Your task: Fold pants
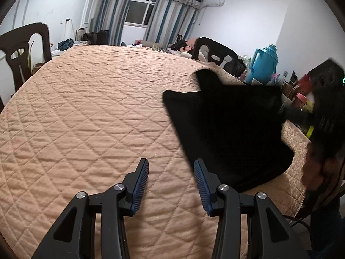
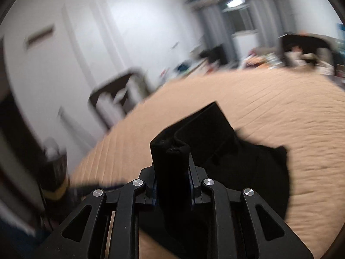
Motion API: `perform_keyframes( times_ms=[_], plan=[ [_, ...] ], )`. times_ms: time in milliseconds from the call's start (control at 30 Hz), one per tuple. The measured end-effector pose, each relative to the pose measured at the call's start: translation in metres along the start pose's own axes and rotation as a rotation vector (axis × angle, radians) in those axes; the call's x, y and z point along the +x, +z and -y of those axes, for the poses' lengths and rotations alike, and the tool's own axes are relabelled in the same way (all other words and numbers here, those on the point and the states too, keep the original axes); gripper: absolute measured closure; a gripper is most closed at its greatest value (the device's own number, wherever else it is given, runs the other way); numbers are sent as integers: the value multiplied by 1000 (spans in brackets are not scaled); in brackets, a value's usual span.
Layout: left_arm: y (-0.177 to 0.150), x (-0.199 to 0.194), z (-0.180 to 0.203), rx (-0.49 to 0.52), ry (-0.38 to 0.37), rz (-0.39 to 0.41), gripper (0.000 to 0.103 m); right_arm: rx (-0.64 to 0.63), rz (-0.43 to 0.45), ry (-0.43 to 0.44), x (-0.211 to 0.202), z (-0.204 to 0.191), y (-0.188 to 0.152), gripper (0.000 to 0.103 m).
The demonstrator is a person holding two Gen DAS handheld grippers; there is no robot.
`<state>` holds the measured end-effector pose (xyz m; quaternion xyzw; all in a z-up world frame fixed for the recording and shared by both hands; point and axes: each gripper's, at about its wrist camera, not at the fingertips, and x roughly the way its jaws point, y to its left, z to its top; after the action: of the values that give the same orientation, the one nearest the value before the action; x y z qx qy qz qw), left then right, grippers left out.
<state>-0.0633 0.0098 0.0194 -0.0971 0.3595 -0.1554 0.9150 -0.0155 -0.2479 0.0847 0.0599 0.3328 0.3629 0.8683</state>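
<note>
The black pants (image 1: 226, 125) lie partly spread on the right side of a quilted peach cover (image 1: 86, 108), with one part raised toward the right. My left gripper (image 1: 171, 164) hovers over the cover just left of the pants' near edge. It is open, with nothing between its blue pads (image 1: 140, 185). In the right wrist view my right gripper (image 2: 172, 168) is shut on a bunched fold of the pants (image 2: 248, 168), and the cloth hides its fingertips. That view is blurred by motion. A blurred hand with the right gripper (image 1: 325, 108) shows at the right edge.
Dark chairs stand at the far left (image 1: 23, 49) and the far right (image 1: 215, 51) of the surface. A blue thermos jug (image 1: 264, 62) and cluttered small items (image 1: 299, 95) sit beyond the right edge. The cover's left half (image 2: 280, 99) is bare.
</note>
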Motion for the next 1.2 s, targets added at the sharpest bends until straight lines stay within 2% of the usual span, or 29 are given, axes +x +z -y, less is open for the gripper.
perform_keyframes(
  times_ms=[67,133,333,467,533,600,667,800,900,967,1067,1167,1200],
  plan=[
    [-2,-1,-5,-11,4,-2,56,-64,-121,-8,32,-11,-19,82],
    [-3,-2,-9,-18,7,0,56,-97,-150,-25,40,-15,-28,82],
    [-4,-6,-15,-30,16,11,56,-165,-84,-75,24,-32,-24,81],
    [-3,-10,-18,-38,25,15,56,-188,-131,-72,44,-33,-28,81],
    [-3,-11,-19,-38,33,16,56,-195,-114,-67,42,-33,-33,78],
    [-3,-13,-19,-37,36,19,56,-191,-113,-46,40,-32,-32,72],
    [0,-14,-18,-36,39,29,56,-166,-118,-3,38,-31,-30,61],
    [6,-17,-15,-33,36,45,56,-152,-77,55,19,-31,-30,59],
    [12,-17,-8,-9,36,54,56,-112,-12,100,-4,-25,-29,59],
    [16,-16,-3,6,31,59,56,-89,40,62,-24,-12,-30,59],
    [25,-11,11,28,9,62,56,-18,72,3,-44,12,-37,59],
    [36,-4,32,69,-36,63,56,56,65,-93,-53,42,-50,60],
    [39,-1,39,83,-50,61,56,78,40,-127,-51,50,-56,64]
  ],
)
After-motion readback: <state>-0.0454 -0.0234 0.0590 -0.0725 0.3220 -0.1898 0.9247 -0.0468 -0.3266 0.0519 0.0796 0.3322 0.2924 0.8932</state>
